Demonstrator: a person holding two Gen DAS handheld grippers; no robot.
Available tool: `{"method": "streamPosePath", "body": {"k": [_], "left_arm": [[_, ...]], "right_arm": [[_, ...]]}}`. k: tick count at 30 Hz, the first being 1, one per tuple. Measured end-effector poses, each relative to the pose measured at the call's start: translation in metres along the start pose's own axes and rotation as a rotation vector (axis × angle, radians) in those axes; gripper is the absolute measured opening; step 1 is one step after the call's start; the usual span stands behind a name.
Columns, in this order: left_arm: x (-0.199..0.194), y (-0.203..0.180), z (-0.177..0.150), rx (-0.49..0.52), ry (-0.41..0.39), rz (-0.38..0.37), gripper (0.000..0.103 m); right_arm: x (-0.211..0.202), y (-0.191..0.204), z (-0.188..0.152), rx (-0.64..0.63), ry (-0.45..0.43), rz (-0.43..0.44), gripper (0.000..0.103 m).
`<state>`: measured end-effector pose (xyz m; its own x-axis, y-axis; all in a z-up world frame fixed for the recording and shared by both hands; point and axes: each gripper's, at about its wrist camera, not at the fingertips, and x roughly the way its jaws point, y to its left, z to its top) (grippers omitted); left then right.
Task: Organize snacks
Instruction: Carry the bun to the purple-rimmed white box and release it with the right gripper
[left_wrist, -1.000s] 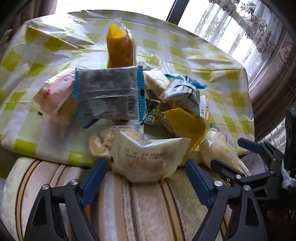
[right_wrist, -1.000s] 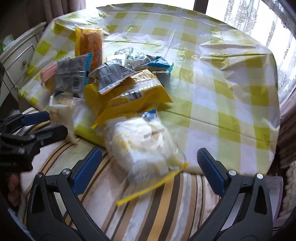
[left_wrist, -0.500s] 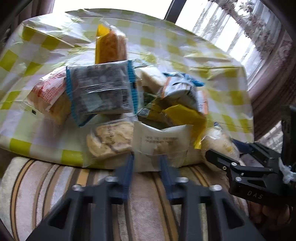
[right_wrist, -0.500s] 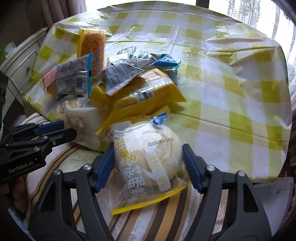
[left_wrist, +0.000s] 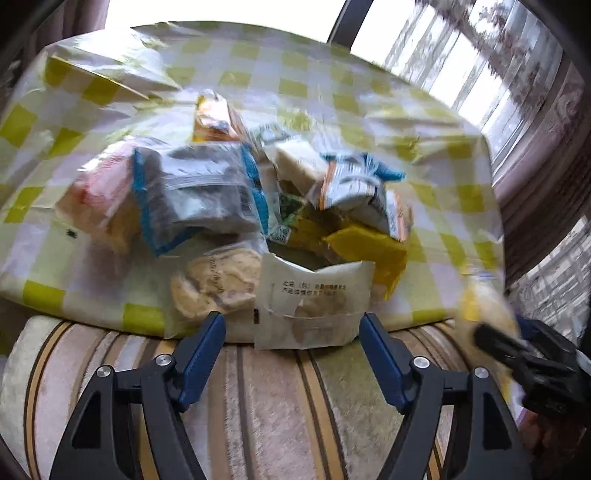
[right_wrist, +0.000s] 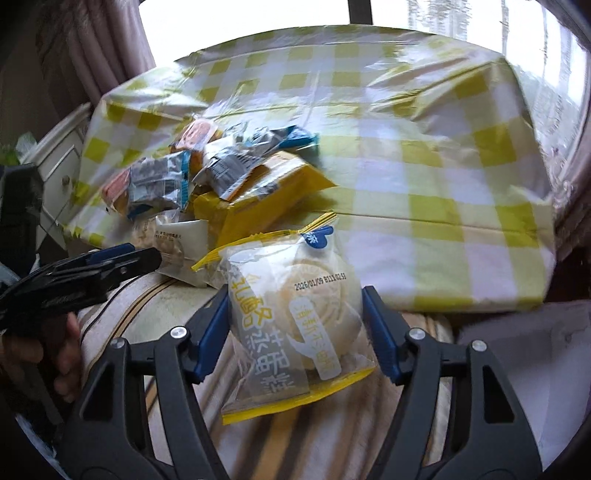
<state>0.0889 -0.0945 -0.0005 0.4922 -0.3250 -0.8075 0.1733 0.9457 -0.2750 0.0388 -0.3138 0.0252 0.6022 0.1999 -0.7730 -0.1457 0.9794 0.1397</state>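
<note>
Between the blue pads of your right gripper sits a clear bun packet with yellow edges; both pads press its sides, so the tongs are clamped on it, and it hangs over the striped cushion, just in front of the table edge. You can read the printed date "2026/01/09" followed by what looks like "B1110251" on its face, beside large grey Chinese characters and a white panel with yellow characters; a blue tab sits at its top corner.

Your left gripper stands with its jaws spread wide, holding nothing. A white packet lies at the table edge between and just beyond the fingertips, apart from both. Small dark Chinese print runs across it in two lines, too small to read. Just left of it lies a round cake in a clear wrapper with faint script you cannot make out.

Behind these, the snack pile rests on the yellow-checked tablecloth: a grey packet with blue edges carrying a barcode, a pink packet, an orange packet and a yellow bag. Blur hides their labels.
</note>
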Motion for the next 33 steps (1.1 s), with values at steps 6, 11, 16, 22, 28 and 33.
{"method": "streamPosePath", "body": {"k": [6, 11, 16, 22, 28, 33], "left_arm": [[0.024, -0.022, 0.010, 0.033, 0.053, 0.067, 0.068], [0.020, -0.036, 0.003, 0.087, 0.030, 0.084, 0.040], [0.012, -0.042, -0.005, 0.098, 0.020, 0.048, 0.026], [-0.014, -0.052, -0.012, 0.096, -0.020, 0.013, 0.020], [-0.039, -0.092, -0.018, 0.165, -0.064, -0.080, 0.020], [-0.035, -0.146, -0.024, 0.267, -0.038, -0.216, 0.020]], "right_arm": [[-0.037, -0.036, -0.018, 0.080, -0.042, -0.044, 0.071], [-0.068, -0.072, -0.040, 0.162, -0.072, -0.101, 0.071], [-0.083, -0.104, -0.063, 0.246, -0.070, -0.143, 0.071], [-0.090, -0.128, -0.083, 0.310, -0.067, -0.171, 0.071], [-0.090, -0.156, -0.102, 0.383, -0.051, -0.227, 0.071], [-0.083, -0.171, -0.118, 0.421, -0.018, -0.250, 0.071]]}}
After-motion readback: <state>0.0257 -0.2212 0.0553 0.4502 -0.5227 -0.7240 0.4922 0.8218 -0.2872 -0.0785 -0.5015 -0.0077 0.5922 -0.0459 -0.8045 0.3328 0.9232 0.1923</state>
